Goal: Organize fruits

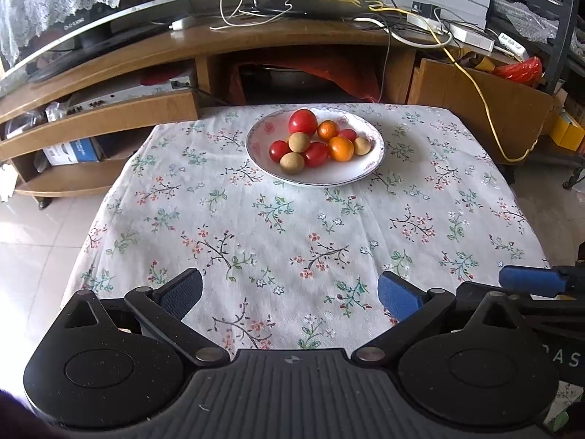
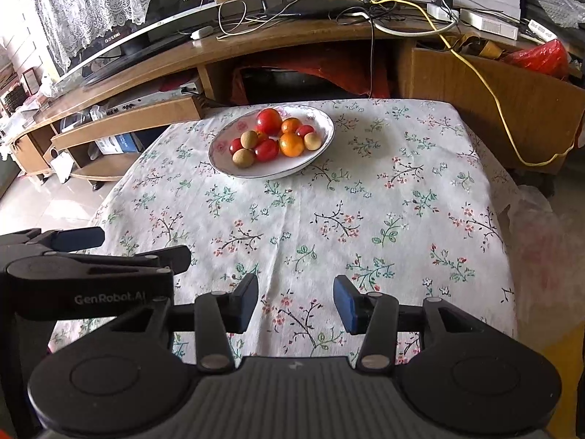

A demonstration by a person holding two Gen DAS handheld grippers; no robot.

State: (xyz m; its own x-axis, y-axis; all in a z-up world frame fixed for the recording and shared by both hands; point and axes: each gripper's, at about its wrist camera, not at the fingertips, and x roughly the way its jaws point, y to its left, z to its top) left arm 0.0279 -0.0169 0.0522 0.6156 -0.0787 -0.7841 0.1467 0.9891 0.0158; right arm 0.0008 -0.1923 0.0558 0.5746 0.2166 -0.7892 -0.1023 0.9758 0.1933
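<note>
Both jaws are seen parted and empty: the left hand-held gripper (image 1: pixel 290 292) wide, the right hand-held gripper (image 2: pixel 296 303) narrower. The plate (image 1: pixel 263 161) of fruits (image 1: pixel 314 142) lies well ahead at the desk's (image 1: pixel 256 237) far edge, slightly nearer the left; only bare flowered cloth lies between.

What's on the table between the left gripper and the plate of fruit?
Nothing but the flowery tablecloth. In the left wrist view, the stretch from the left gripper to the plate is bare cloth.
</note>
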